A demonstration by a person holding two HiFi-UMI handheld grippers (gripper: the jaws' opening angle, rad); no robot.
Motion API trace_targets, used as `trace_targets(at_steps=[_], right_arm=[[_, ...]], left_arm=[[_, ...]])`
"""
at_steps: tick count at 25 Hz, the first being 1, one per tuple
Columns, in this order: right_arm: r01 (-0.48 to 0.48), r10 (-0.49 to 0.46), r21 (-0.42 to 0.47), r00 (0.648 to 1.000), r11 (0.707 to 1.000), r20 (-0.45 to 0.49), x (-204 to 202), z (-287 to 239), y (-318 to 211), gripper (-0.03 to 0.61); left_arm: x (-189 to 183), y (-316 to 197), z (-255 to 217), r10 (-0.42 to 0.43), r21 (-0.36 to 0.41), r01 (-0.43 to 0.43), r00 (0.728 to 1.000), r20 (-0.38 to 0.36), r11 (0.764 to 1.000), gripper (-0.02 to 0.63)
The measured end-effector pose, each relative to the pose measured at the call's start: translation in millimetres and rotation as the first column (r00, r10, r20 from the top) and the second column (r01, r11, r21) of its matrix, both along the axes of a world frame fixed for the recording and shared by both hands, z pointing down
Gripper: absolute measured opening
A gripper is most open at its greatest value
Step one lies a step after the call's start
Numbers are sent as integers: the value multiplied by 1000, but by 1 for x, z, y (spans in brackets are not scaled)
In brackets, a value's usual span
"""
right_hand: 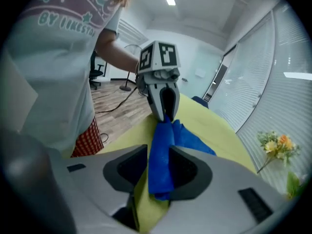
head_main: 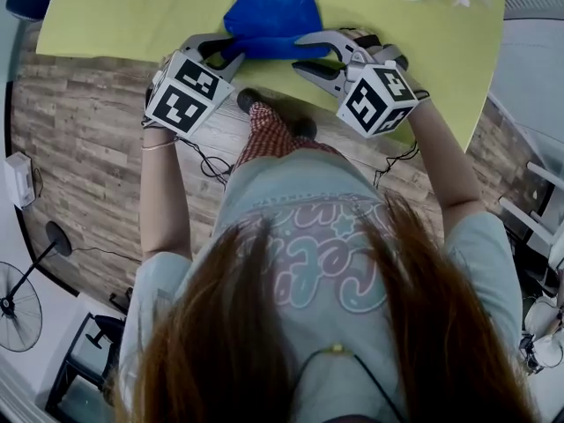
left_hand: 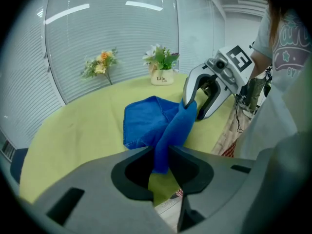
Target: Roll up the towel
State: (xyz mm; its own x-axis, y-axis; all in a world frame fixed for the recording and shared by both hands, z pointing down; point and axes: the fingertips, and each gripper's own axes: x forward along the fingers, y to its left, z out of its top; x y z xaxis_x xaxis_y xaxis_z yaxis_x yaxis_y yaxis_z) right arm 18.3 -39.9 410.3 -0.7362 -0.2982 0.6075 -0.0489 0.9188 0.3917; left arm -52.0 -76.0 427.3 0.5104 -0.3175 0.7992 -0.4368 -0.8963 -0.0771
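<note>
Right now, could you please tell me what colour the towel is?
The towel is plain solid blue; the left gripper view shows it best.

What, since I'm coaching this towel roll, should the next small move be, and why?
Probably turn both wrists together to fold the pinched edge over the flat part. The left gripper and right gripper each clamp the towel's near edge, bunched between them, while the rest lies unrolled on the table.
</note>
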Motion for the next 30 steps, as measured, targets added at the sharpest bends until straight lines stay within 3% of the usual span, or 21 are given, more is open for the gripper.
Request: trace_targets(at_steps=[5, 8, 10, 12, 14, 17, 18, 23, 26, 30], right_arm=[[-50, 51, -60, 999, 997, 8, 2, 11, -13, 132], [-47, 47, -40, 999, 998, 2, 2, 13, -16, 115], [-50, 50, -46, 999, 998, 4, 2, 13, -17, 109], [-55, 56, -64, 998, 996, 13, 2, 13, -17, 101], [-57, 59, -82, 998, 995, 20, 2, 12, -18, 97], [-59, 63, -119, 997, 991, 33, 2, 9, -19, 90], [-62, 68, -136, 997, 989, 41, 2, 9, -19, 87], [-80, 106, -243, 990, 967, 96, 3, 7, -22, 88], [-76, 88, -147, 993, 986, 75, 3, 4, -22, 109], [-46, 47, -37, 999, 998, 19, 3, 10, -12, 144]], left_arm=[[-3, -2, -7, -3, 64, 4, 1000, -17, 998, 100], [-10, -1, -22, -28, 141, 40, 996, -85, 989, 117], [-8, 7, -41, 21, 244, 12, 991, -133, 970, 117], [3, 20, -55, 108, 342, -56, 985, -135, 938, 117], [16, 30, -50, 185, 380, -153, 981, -51, 912, 117], [24, 25, -16, 249, 369, -300, 952, 179, 880, 117], [24, 20, -8, 253, 358, -322, 941, 225, 876, 117], [24, 6, 0, 251, 332, -319, 940, 231, 888, 113], [25, 8, -3, 237, 310, -290, 951, 197, 906, 72], [24, 24, -11, 207, 290, -243, 967, 150, 926, 64]])
